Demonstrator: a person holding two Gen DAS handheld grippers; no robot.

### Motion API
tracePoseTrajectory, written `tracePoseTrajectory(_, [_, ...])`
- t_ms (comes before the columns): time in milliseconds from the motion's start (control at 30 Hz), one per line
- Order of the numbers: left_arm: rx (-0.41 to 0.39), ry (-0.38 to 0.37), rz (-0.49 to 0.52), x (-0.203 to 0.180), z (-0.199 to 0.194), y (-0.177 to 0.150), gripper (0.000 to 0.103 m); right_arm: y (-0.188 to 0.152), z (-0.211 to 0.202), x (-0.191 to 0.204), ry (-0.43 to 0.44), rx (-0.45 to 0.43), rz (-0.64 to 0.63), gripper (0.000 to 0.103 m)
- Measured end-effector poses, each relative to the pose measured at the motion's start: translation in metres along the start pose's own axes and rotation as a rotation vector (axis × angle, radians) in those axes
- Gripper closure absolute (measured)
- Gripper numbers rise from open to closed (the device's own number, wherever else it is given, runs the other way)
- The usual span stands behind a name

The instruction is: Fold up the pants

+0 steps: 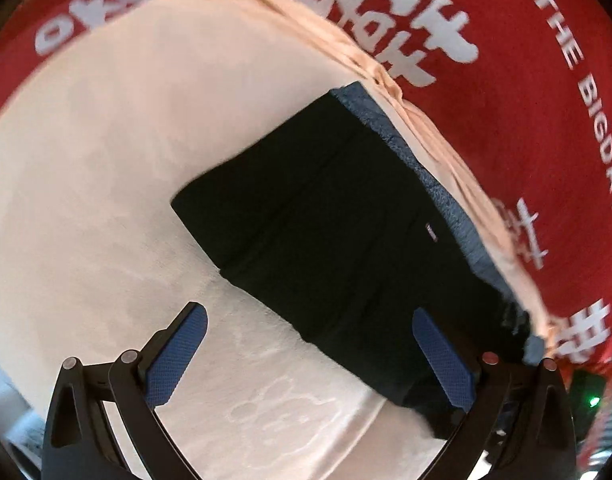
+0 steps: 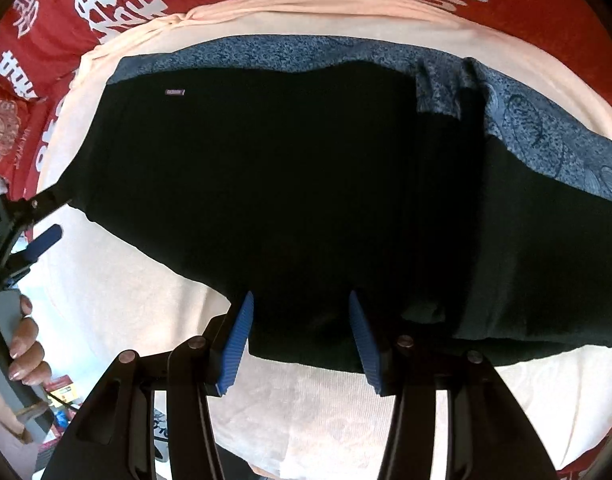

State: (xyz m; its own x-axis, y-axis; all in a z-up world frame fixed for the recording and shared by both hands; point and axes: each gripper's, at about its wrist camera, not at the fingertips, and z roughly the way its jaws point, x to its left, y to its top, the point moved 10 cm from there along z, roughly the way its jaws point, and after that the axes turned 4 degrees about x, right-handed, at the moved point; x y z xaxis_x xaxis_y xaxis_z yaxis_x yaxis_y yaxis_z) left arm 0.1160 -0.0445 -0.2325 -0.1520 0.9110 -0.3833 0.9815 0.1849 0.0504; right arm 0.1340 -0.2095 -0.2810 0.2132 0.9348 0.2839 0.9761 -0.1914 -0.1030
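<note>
The black pants [image 1: 337,216] lie flat on a cream blanket [image 1: 118,152], over a blue patterned cloth [image 1: 449,200]. In the right wrist view the pants [image 2: 290,184] fill the middle, with a small label [image 2: 174,92] near the top left. My left gripper [image 1: 309,344] is open, its right finger over the pants' near end, holding nothing. It also shows in the right wrist view [image 2: 46,220] at the pants' left end. My right gripper [image 2: 300,332] is open, its fingers astride the pants' near edge, not closed on it.
A red cloth with white lettering [image 1: 525,80] covers the surface under the cream blanket [image 2: 306,400]. The blue patterned cloth [image 2: 545,128] sticks out past the pants' far edge. A hand [image 2: 24,344] holds the left gripper's handle. Clutter lies below the table edge [image 2: 62,396].
</note>
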Motion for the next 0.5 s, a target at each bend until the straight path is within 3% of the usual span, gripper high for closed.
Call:
tracePoseTrajectory(133, [0.005, -0.135, -0.056, 0.0, 0.004, 0.005, 0.0, 0.0, 0.001, 0.001, -0.007, 0.004, -0.013, 0.046])
tracePoseTrajectory(233, [0.0, -0.197, -0.07, 0.0, 0.007, 0.009, 0.0, 0.001, 0.005, 0.005, -0.01, 0.002, -0.017, 0.044])
tracePoseTrajectory(500, [0.004, -0.281, -0.054, -0.014, 0.012, 0.011, 0.0, 0.007, 0.008, 0.013, 0.005, -0.003, -0.006, 0.043])
